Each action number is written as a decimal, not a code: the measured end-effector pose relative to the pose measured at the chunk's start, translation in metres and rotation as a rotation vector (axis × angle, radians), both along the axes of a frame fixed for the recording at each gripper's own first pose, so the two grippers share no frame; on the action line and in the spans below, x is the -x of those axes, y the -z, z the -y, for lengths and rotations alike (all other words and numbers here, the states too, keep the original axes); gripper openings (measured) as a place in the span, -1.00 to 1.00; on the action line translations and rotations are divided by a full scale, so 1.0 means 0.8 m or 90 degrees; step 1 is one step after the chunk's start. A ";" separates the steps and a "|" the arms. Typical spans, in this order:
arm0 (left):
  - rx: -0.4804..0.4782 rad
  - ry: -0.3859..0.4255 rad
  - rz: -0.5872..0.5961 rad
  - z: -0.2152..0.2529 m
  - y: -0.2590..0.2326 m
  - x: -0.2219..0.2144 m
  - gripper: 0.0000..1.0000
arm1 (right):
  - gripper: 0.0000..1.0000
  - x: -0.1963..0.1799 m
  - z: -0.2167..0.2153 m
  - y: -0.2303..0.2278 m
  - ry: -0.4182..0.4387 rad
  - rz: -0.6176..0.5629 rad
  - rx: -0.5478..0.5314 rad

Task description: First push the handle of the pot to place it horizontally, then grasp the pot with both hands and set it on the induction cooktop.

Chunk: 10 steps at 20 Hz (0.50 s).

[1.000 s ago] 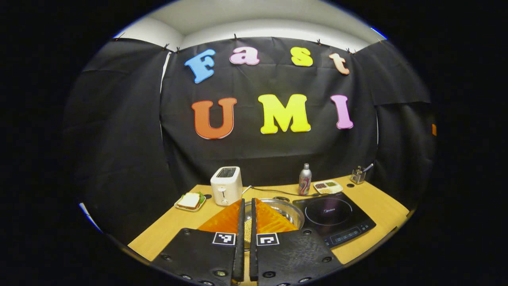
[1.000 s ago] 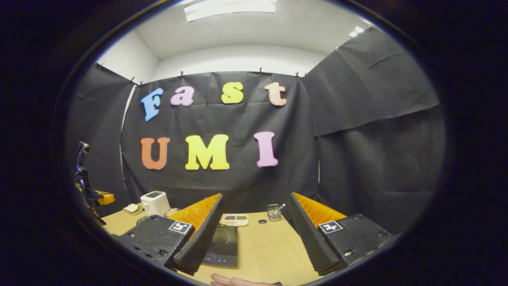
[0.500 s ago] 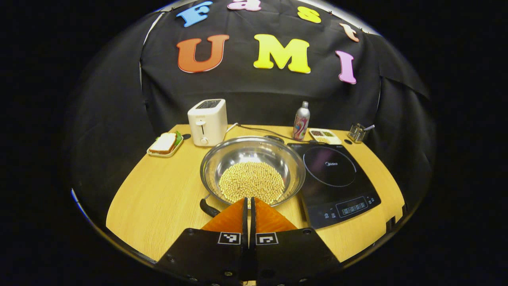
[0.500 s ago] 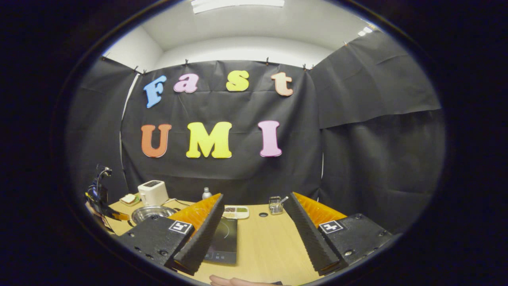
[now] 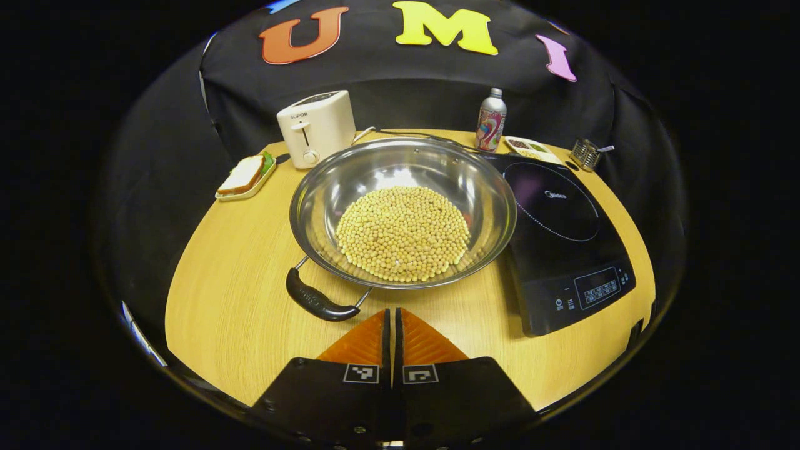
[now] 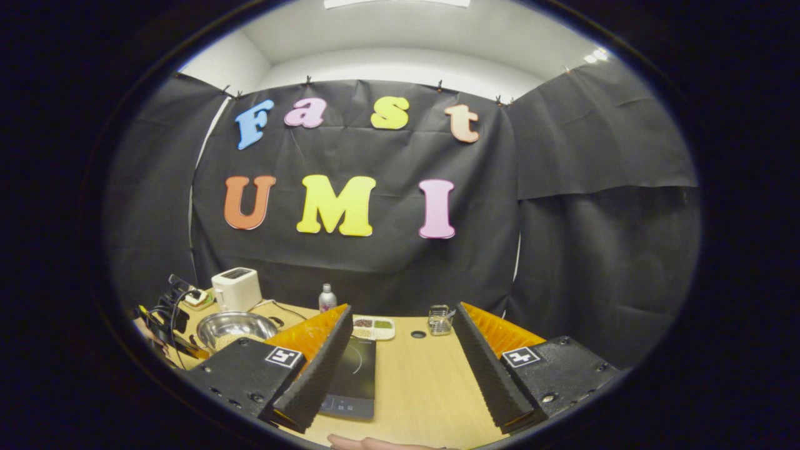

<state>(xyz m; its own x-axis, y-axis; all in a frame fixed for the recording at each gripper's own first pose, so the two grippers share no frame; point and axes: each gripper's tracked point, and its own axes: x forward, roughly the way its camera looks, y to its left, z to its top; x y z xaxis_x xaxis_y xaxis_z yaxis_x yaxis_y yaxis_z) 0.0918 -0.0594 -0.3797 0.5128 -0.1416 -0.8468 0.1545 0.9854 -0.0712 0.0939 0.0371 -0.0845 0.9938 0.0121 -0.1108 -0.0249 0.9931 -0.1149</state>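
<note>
Left gripper [image 5: 392,312]: fingers pressed together, gripping nothing, just short of the pot's black handle [image 5: 315,302].
Round steel pot [image 5: 400,172]: on the wooden table [image 5: 231,300], heaped with pale yellow beans [image 5: 403,232], touching the black induction cooktop [image 5: 565,240].
Small tray [image 5: 247,178]: holds a sandwich (left gripper view).
Right gripper [image 6: 400,356]: spread wide, empty, above the table, cooktop between its fingers.
Far compartment dish [image 6: 374,327]: contents too small to tell.
</note>
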 end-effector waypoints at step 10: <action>0.001 -0.048 -0.046 -0.029 0.012 -0.015 -0.80 | 1.00 -0.089 -0.084 0.027 -0.055 -0.031 0.006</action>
